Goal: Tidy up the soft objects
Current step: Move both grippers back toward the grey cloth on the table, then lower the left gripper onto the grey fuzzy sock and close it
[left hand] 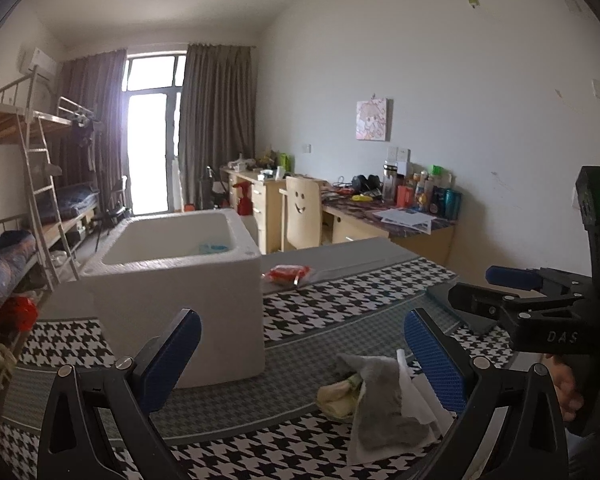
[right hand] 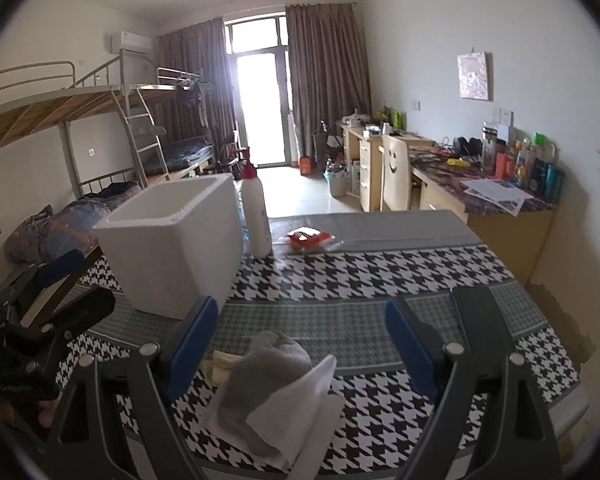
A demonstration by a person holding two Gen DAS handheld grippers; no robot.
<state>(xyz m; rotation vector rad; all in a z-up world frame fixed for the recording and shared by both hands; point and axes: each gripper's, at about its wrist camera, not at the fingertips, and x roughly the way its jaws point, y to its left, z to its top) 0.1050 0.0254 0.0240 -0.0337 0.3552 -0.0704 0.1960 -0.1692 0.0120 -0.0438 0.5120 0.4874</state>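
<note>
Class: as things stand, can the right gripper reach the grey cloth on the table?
Probably yes. The right gripper is open, the grey cloth lies just ahead between its fingers, and nothing stands between them.

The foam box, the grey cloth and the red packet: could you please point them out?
foam box (left hand: 172,300), left wrist view, front wall.
grey cloth (right hand: 268,368), right wrist view, middle fold.
red packet (right hand: 310,237), right wrist view, top face.
</note>
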